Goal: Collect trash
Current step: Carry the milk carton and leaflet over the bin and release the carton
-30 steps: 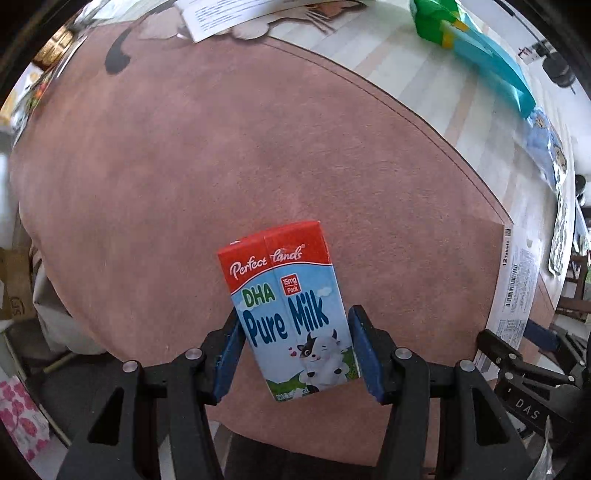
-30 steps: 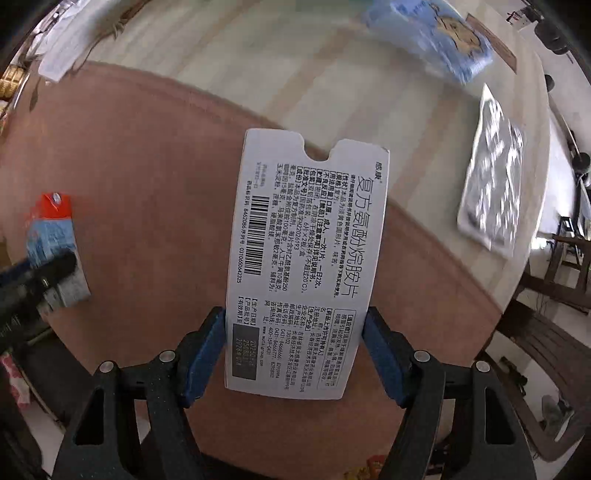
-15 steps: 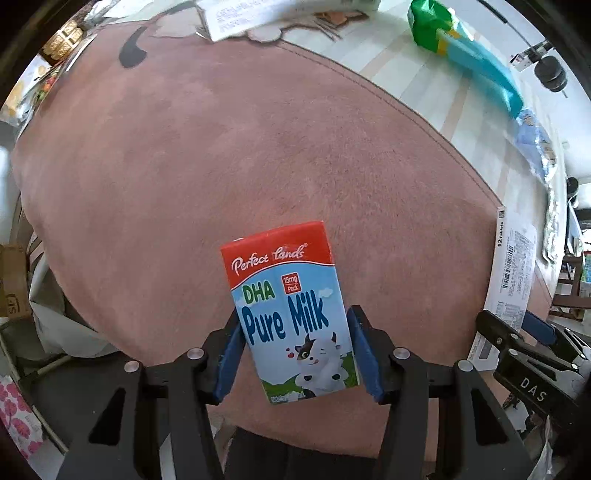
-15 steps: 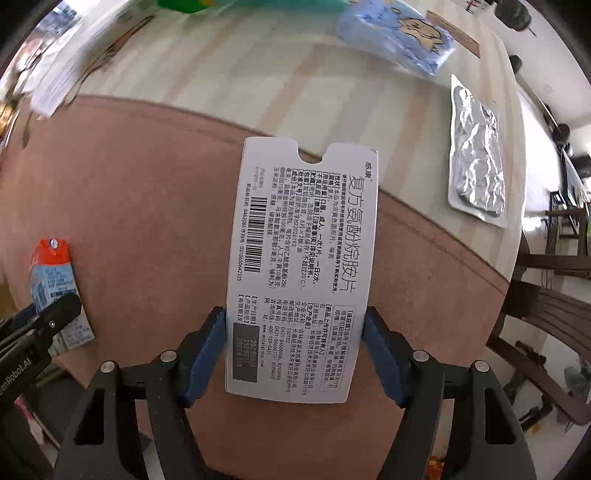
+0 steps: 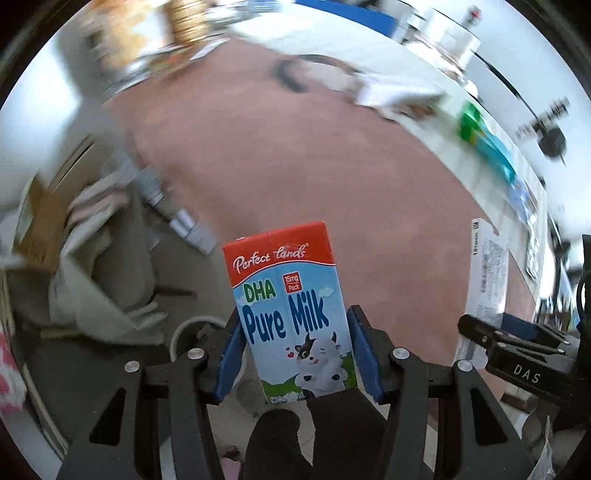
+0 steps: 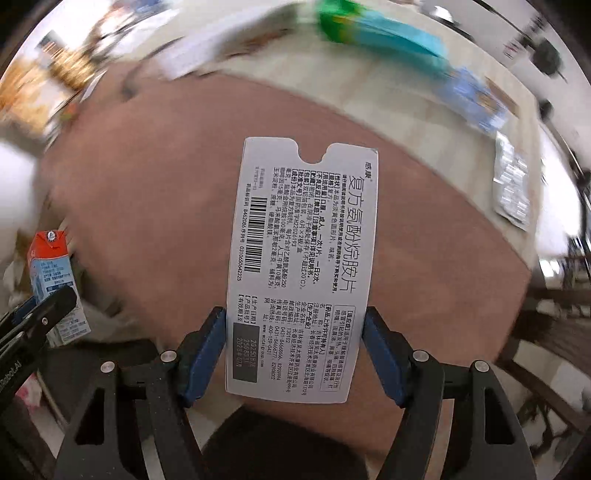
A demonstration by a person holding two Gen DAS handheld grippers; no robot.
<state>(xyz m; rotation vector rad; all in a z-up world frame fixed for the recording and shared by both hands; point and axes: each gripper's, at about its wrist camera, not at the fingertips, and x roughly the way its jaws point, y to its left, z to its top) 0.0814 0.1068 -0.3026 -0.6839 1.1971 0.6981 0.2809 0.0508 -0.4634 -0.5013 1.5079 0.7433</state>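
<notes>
My left gripper (image 5: pixel 293 350) is shut on a small "Pure Milk" carton (image 5: pixel 288 306), red on top and blue below, held upright above the near edge of the pink table mat (image 5: pixel 277 158). My right gripper (image 6: pixel 293 354) is shut on a flat white medicine box (image 6: pixel 301 266) printed with black text and a barcode, held over the mat (image 6: pixel 147 166). The milk carton also shows at the left of the right wrist view (image 6: pixel 55 284), and the white box at the right of the left wrist view (image 5: pixel 484 280).
A white-rimmed bin (image 5: pixel 192 332) stands on the floor below the left gripper. On the striped table beyond the mat lie a green and teal packet (image 6: pixel 376 29), a blue packet (image 6: pixel 476 99) and a foil blister sheet (image 6: pixel 511 188). Boxes and bags (image 5: pixel 74 236) crowd the floor at left.
Both grippers have pulled back and tilted up from the table with their loads. The table edge, floor and bin have come into the left view. Both views are motion-blurred.
</notes>
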